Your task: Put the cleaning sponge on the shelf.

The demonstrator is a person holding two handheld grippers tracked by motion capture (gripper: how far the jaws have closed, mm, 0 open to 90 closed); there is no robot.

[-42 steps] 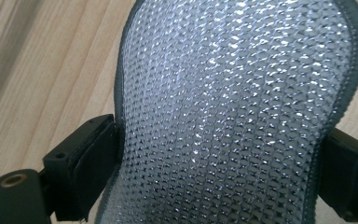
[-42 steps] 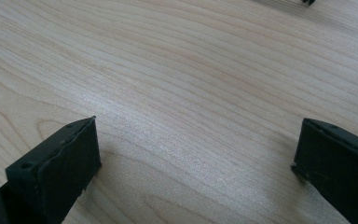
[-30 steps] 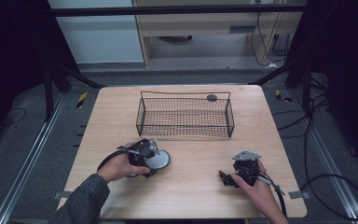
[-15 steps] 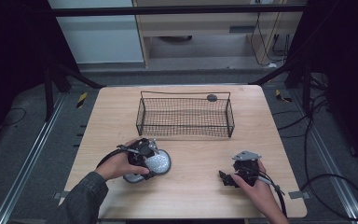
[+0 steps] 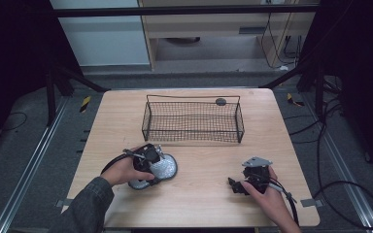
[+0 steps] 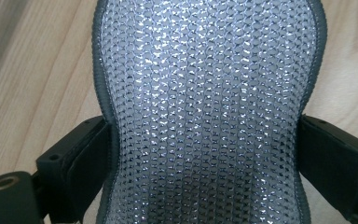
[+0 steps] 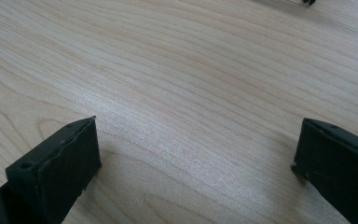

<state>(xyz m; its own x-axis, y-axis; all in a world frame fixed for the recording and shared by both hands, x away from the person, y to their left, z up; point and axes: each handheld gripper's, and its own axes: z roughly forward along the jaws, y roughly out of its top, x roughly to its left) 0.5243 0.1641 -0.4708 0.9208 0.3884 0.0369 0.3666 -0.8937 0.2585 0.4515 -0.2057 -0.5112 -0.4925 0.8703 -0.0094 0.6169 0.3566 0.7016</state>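
One shiny, silver mesh-covered pad (image 6: 205, 112), waisted in the middle, lies flat near the front-left of the wooden table (image 5: 204, 204), its narrow waist between the jaws of the left gripper (image 5: 150, 162) — the natural place to take hold. The jaws have just been closing around it and sit at its dark edge; whether they press on it cannot be told. The right gripper (image 5: 238, 187) rests wide open and empty on the bare wood. Beyond stands a black wire basket (image 5: 193, 121) — likely the destination — with dark floor and cables around.
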